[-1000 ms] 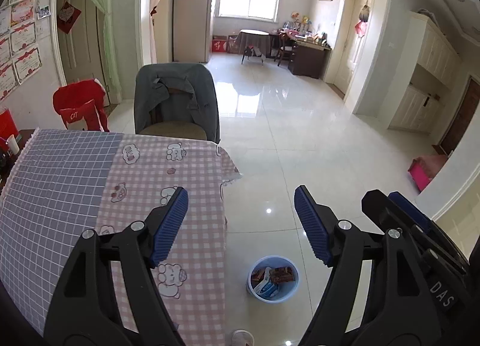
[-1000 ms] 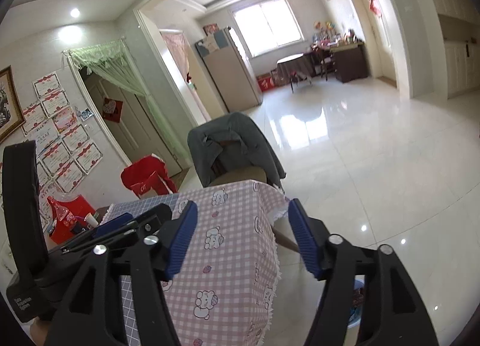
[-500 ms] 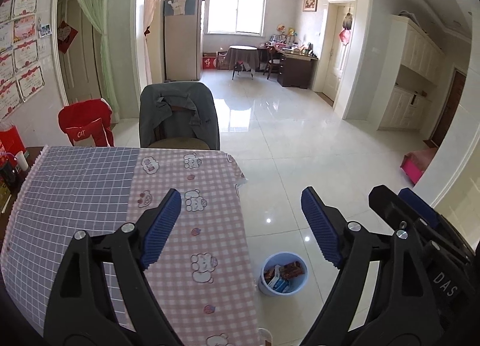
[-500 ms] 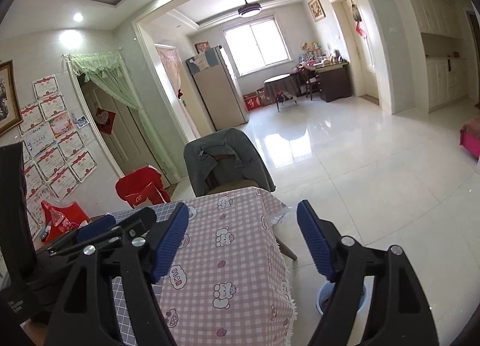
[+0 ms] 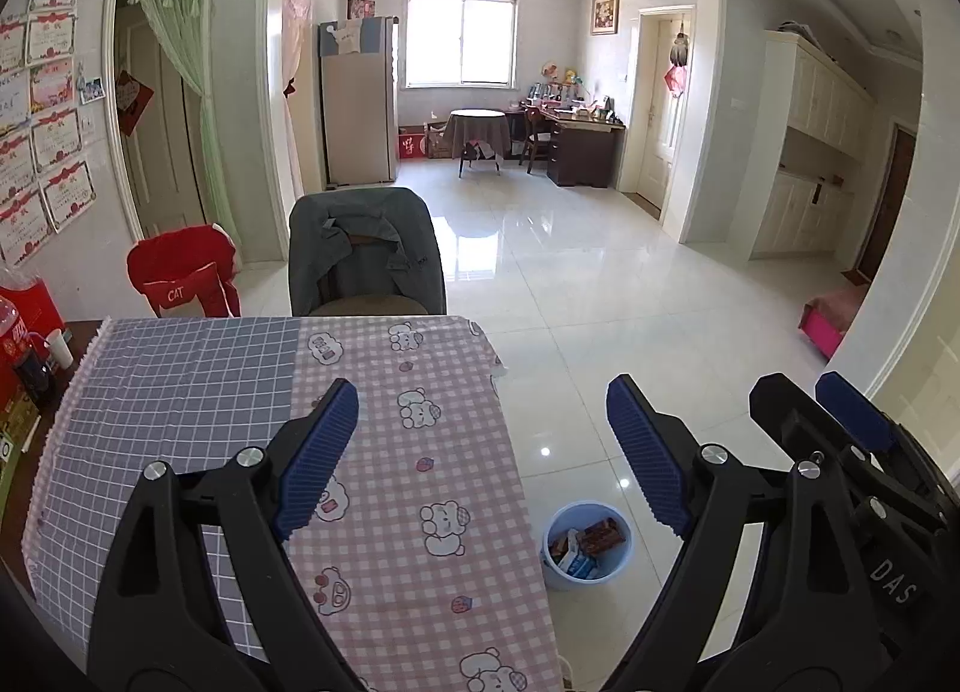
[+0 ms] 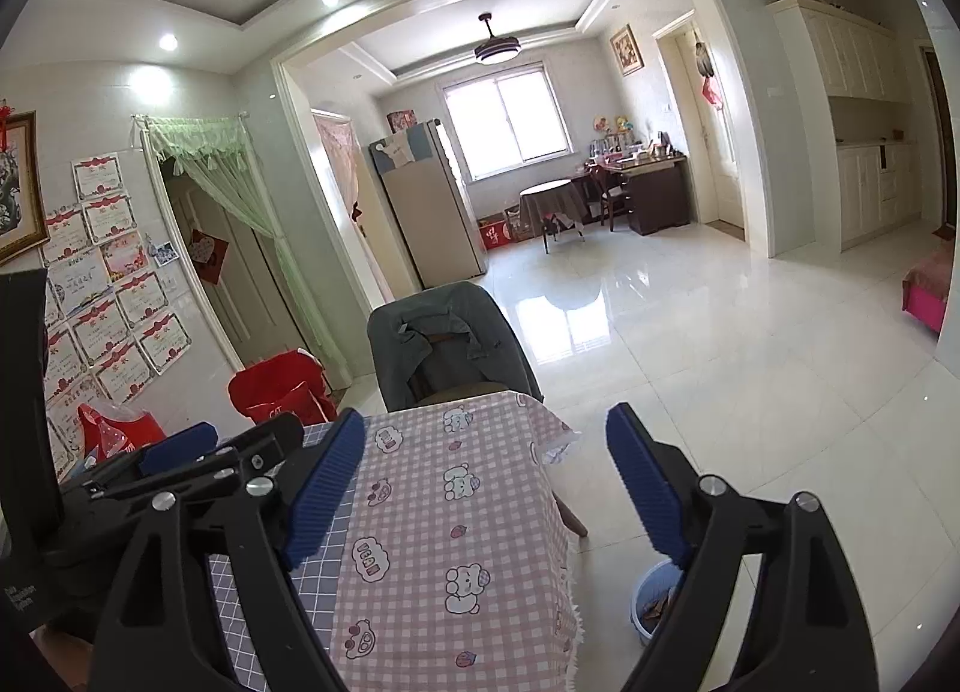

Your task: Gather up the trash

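My left gripper (image 5: pixel 480 446) is over the table (image 5: pixel 414 452), its jaws opening with nothing between them. The bin (image 5: pixel 587 545) of trash (image 5: pixel 591 542) sits on the floor beside the table. My right gripper (image 6: pixel 483 482) is opening too, and empty.

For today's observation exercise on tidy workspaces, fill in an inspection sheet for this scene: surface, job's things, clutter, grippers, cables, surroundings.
Surface: table under a checked cloth, part grey-blue, part pink; no trash seen on it.
Job's things: blue bin on the floor beside the table, wrappers inside.
Clutter: cola bottle and white cup at the table's far left edge.
Grippers: left gripper and right gripper both opening, nothing between the jaws.
Cables: nothing seen.
Surroundings: chair draped with a grey jacket, glossy tiled floor.
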Motion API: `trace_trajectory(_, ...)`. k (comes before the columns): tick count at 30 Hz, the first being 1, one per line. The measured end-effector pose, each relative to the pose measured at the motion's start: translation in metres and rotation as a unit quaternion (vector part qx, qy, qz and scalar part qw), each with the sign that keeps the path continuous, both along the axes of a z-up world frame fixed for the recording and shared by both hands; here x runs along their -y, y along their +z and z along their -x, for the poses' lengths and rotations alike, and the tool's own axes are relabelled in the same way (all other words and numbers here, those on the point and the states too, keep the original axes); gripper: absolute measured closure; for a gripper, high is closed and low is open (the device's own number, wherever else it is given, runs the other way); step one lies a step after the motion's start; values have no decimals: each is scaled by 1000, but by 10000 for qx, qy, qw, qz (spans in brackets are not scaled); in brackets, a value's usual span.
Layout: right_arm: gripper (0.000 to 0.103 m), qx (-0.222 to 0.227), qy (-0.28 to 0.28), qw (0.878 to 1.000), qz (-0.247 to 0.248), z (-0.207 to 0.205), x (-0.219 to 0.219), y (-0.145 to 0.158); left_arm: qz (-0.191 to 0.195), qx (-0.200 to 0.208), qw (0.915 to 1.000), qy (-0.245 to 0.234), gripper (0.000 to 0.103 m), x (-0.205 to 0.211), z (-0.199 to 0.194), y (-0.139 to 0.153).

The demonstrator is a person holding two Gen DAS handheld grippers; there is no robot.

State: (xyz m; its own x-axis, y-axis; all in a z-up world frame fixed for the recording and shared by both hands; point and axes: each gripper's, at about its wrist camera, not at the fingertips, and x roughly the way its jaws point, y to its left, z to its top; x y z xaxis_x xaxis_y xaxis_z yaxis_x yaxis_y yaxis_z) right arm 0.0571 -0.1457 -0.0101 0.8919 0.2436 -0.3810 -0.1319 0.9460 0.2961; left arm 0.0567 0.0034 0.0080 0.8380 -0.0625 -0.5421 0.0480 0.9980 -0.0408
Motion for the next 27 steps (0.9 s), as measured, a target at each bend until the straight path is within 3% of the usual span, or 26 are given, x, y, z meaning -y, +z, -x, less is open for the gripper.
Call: trace_trajectory(27,18,3,-277,9996,52,3,19,3,-15,19,10000,-8,18,18,-1,6)
